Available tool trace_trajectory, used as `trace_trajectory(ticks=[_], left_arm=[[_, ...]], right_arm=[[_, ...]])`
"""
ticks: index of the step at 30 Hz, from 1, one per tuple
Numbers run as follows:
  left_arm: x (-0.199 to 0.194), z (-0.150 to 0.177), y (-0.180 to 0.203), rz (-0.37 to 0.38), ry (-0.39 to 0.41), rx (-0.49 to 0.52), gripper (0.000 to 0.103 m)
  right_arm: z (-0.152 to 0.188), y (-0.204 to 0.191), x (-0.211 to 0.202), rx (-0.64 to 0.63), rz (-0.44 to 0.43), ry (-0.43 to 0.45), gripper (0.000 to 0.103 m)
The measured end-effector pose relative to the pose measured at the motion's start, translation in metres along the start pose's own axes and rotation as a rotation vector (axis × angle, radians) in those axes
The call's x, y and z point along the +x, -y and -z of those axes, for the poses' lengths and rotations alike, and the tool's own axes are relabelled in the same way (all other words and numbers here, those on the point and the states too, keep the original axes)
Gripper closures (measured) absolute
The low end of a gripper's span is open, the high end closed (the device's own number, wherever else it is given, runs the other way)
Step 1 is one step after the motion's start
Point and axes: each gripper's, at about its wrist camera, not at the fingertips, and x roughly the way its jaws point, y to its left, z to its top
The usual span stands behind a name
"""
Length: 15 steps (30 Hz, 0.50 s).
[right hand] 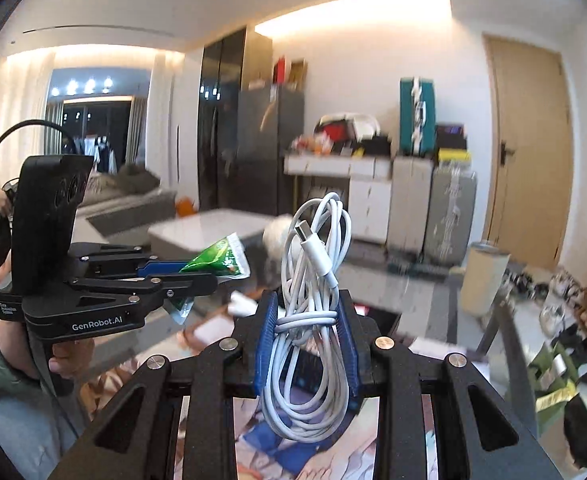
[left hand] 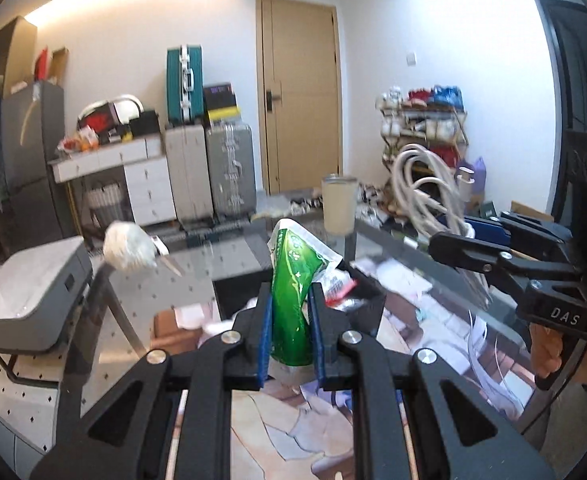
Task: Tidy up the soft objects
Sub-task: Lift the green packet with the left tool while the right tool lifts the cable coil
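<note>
My left gripper [left hand: 290, 300] is shut on a green plastic packet [left hand: 293, 280], held upright above the glass table [left hand: 237, 252]. It also shows in the right wrist view [right hand: 197, 276] with the packet [right hand: 217, 260] sticking out. My right gripper [right hand: 305, 312] is shut on a coiled white USB cable [right hand: 313, 300], lifted off the table. In the left wrist view the right gripper [left hand: 449, 240] holds the cable [left hand: 425, 192] at the right. A white fluffy ball [left hand: 127, 250] lies on the table's far left. A black box [left hand: 353, 296] with small packets sits just behind the green packet.
A cream cup [left hand: 339, 204] stands on the table's far side. A grey side table [left hand: 29, 292] is at the left, below the table. Suitcases [left hand: 209, 168] and a door [left hand: 299, 92] are behind. A cluttered rack [left hand: 425, 128] stands at the right.
</note>
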Motion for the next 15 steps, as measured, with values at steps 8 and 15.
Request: trace_trajectory(ticks=[8, 15], left_arm=[[-0.014, -0.001, -0.006, -0.017, 0.092, -0.002, 0.088], [-0.007, 0.002, -0.011, -0.001, 0.097, -0.029, 0.088]], right_arm=[[0.000, -0.019, -0.005, -0.061, 0.006, 0.027, 0.074], [-0.004, -0.023, -0.006, -0.039, 0.015, 0.036, 0.074]])
